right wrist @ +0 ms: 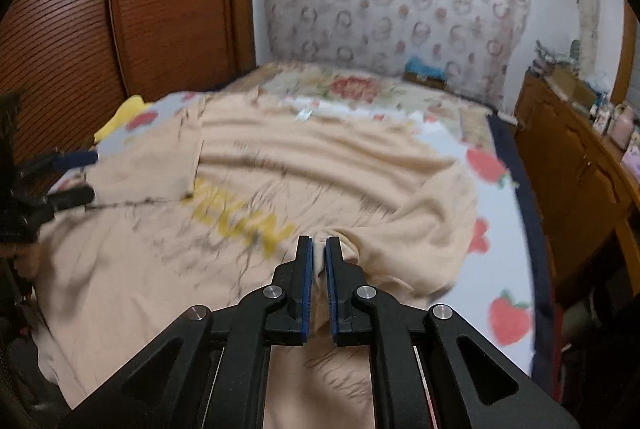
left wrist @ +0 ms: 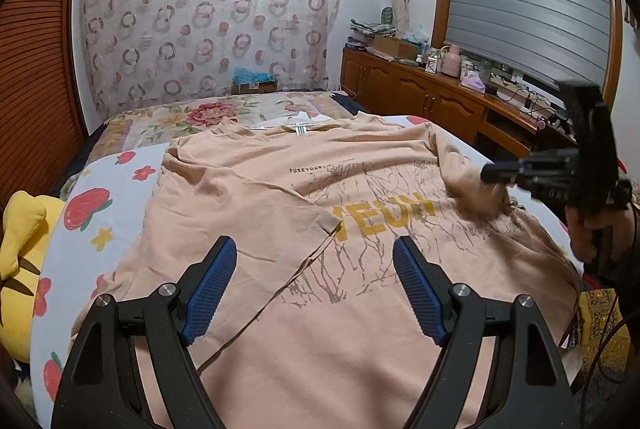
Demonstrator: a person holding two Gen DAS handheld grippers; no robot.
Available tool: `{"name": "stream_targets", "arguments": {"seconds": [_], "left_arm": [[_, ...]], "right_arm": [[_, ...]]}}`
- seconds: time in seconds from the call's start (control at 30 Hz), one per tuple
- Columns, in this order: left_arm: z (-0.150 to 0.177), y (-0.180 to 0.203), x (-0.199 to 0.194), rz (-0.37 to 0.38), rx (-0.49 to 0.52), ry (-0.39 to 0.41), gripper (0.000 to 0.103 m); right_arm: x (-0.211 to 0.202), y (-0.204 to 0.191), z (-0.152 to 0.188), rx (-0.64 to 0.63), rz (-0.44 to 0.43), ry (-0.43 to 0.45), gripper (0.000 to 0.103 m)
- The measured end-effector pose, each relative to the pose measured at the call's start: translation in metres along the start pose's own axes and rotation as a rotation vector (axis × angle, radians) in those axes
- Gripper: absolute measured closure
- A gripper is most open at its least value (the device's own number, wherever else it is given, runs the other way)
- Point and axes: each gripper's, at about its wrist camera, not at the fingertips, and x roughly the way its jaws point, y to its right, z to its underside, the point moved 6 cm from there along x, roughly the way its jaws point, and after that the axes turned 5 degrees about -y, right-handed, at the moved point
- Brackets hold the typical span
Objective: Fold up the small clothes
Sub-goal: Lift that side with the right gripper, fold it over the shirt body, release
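Right hand-held gripper [right wrist: 319, 249] pinches the peach T-shirt's [left wrist: 280, 189] sleeve — left hand-held gripper [left wrist: 314, 249] gapes empty above it.

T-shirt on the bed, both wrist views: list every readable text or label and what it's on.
"FUSEYOUR", small black line on the peach T-shirt, chest; the rest trails into the print, unreadable.
"VEUH", as it reads, large yellow letters mid-shirt; the first letter is partly hidden by the folded sleeve.
Neck label: stripes only, too small to read.
Cardboard box label: too small.
Right wrist view: yellow letters blurred, unreadable.
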Motion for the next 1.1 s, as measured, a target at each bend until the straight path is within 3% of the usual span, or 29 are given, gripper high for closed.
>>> {"name": "stream_targets", "arguments": {"seconds": [0.07,0.17,0.3,0.47,0.83,0.9,0.97,1.1], "left_arm": [[0.000,-0.001,-0.001,-0.004,0.000,0.004,0.022],[0.000,-0.001,-0.002,-0.003,-0.002,0.007,0.022],[0.000,-0.001,-0.003,0.001,0.000,0.003,0.022],[0.003,0.003,-0.002,0.007,0.004,-0.006,0.022],[0.006,0.006,0.003,0.007,0.010,-0.018,0.022],[0.006,0.006,0.002,0.006,0.009,-0.018,0.022],[0.008,0.004,0.002,0.005,0.005,-0.018,0.022],[0.009,0.001,0.004,0.004,-0.002,-0.021,0.022]], "right_arm": [[0.006,0.008,0.003,0.017,-0.007,-0.020,0.075],[0.000,0.022,0.003,0.042,-0.002,-0.005,0.063],[-0.012,0.048,0.003,0.083,0.068,0.008,0.060],[0.003,0.081,0.012,0.171,0.101,-0.051,0.060],[0.050,0.091,-0.004,0.262,0.000,-0.108,0.060],[0.059,0.094,-0.011,0.266,-0.003,-0.110,0.073],[0.060,0.094,-0.018,0.261,-0.009,-0.104,0.094],[0.060,0.085,-0.040,0.203,-0.023,-0.063,0.099]]}}
